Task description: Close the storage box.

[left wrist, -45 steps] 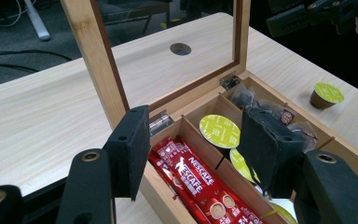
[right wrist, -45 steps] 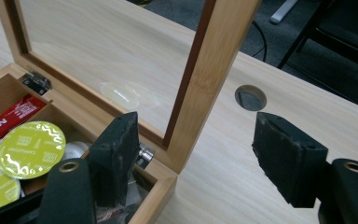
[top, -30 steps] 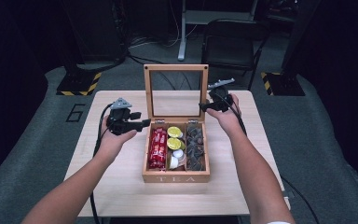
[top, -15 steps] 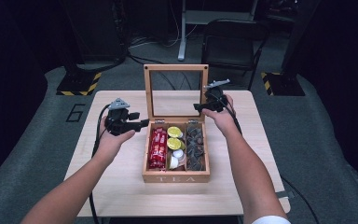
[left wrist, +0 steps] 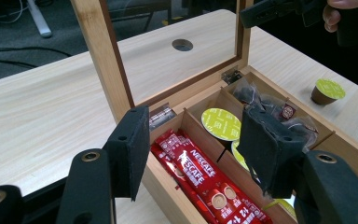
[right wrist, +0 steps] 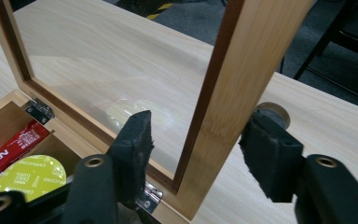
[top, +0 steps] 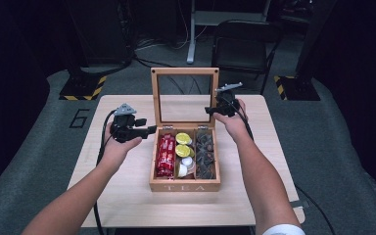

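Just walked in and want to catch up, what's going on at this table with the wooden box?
A person holds a gripper in each hand over an open wooden tea box. The right gripper straddles the right side of the upright glass lid; its jaws have just been closing, but the pads do not yet press the frame. The left gripper hovers open by the box's left edge, above the red coffee sticks.
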Tool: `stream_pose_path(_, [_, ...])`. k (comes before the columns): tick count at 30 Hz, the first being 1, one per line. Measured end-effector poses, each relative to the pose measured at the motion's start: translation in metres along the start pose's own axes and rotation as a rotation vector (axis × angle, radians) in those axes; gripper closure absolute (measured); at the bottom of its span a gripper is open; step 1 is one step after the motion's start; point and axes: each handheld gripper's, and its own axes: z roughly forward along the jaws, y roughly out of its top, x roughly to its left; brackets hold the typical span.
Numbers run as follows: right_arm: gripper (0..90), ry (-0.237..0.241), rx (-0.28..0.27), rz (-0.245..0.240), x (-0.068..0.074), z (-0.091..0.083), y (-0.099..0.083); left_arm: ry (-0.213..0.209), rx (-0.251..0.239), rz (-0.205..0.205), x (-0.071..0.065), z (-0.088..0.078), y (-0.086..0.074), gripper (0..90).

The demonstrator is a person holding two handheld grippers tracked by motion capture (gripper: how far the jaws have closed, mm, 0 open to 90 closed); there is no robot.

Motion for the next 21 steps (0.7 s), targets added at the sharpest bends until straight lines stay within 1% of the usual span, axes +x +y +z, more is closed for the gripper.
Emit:
stream_pose_path(1, [47.0,-0.004,-0.003,-0.006,-0.0002,0.0003,0.0,0.0,0.005,0.003,0.0001,0.0,0.0004,43.1])
stream_pose_path(3, [50.4,-0.025,-0.001,-0.002,0.0013,0.0003,0.0004,0.0,0.004,0.004,-0.0006,0.0003,0.0006,43.1])
stream_pose_path(7, [62.2,-0.04,-0.005,0.014,-0.0013,-0.0017,0.0006,0.003,0.01,0.01,-0.0002,-0.0001,0.0003,43.1])
stream_pose_path(12, [62.8,-0.049,0.0,0.063,-0.0005,-0.0022,0.0011,0.008,0.002,0.001,0.0017,-0.0018,0.0002,43.1])
stream_pose_path(15, [63.1,-0.048,0.0,0.064,-0.0008,-0.0025,0.0013,0.01,0.0,-0.001,0.0018,-0.0023,0.0001,43.1])
stream_pose_path(21, [63.5,-0.054,-0.001,0.05,0.0003,-0.0043,0.0011,0.011,0.007,0.002,0.0031,-0.0033,-0.0001,43.1])
